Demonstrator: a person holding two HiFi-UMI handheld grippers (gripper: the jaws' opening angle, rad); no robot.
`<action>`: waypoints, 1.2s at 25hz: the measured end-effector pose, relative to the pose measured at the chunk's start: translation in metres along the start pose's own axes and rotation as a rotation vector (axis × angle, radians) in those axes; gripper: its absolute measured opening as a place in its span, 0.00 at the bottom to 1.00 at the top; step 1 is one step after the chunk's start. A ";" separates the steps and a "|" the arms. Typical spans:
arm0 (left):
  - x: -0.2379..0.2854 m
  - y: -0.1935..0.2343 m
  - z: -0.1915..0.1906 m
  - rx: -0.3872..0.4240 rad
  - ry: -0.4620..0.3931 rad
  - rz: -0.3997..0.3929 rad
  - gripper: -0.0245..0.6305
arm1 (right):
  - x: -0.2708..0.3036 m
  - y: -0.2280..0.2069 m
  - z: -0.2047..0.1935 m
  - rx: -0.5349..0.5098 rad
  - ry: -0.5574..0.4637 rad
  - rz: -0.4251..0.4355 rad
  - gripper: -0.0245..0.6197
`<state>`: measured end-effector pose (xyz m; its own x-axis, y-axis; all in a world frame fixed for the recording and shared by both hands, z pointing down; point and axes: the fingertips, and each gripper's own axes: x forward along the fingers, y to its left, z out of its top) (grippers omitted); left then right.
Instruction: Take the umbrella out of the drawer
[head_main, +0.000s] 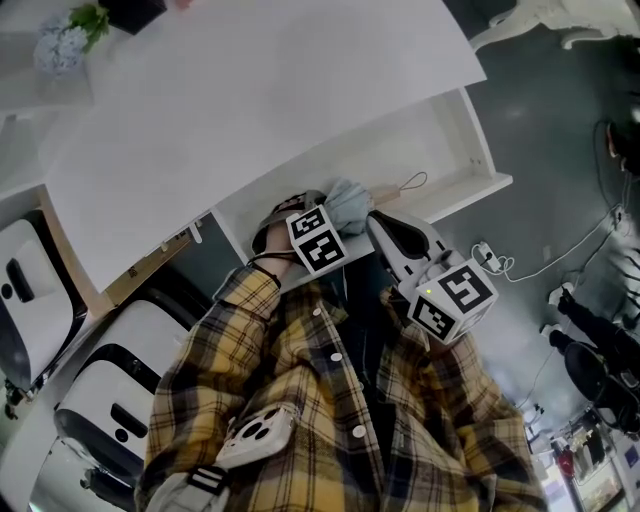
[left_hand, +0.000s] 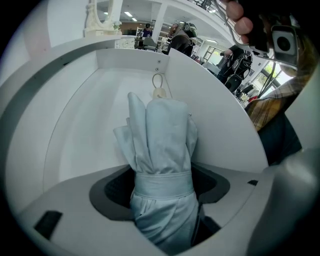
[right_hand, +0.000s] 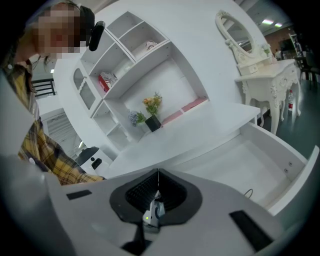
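Note:
A folded pale blue umbrella (left_hand: 162, 150) with a fabric strap round it sits between the jaws of my left gripper (left_hand: 162, 177), which is shut on it. Its far end, with a cord loop (left_hand: 158, 80), points into the open white drawer (left_hand: 85, 115). In the head view the left gripper (head_main: 335, 212) holds the umbrella (head_main: 348, 203) at the near side of the drawer (head_main: 450, 150). My right gripper (head_main: 388, 228) is just to the right of it, above the drawer's front edge. In the right gripper view its jaws (right_hand: 158, 189) are pressed together with nothing between them.
The white desk top (head_main: 250, 90) runs above the drawer, with flowers (head_main: 65, 40) at its far left. White machines (head_main: 40, 290) stand at the left on the floor. Cables (head_main: 500, 262) lie on the floor at the right. Wall shelves (right_hand: 130, 55) and a vanity table (right_hand: 265, 80) stand beyond.

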<state>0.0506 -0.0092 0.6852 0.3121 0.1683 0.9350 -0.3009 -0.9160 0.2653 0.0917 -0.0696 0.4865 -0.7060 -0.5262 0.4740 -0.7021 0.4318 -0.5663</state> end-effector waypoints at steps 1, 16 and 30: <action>-0.001 0.000 0.000 0.002 -0.004 0.003 0.56 | 0.001 0.001 0.001 0.000 -0.001 0.001 0.07; -0.005 -0.002 0.001 0.028 -0.036 0.029 0.52 | 0.002 0.008 0.009 -0.004 -0.017 0.001 0.06; -0.027 0.004 0.007 -0.041 -0.096 0.049 0.52 | 0.000 0.011 0.018 -0.020 -0.021 0.021 0.06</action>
<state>0.0471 -0.0202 0.6592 0.3806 0.0857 0.9207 -0.3543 -0.9062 0.2308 0.0852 -0.0781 0.4680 -0.7183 -0.5326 0.4478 -0.6893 0.4568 -0.5624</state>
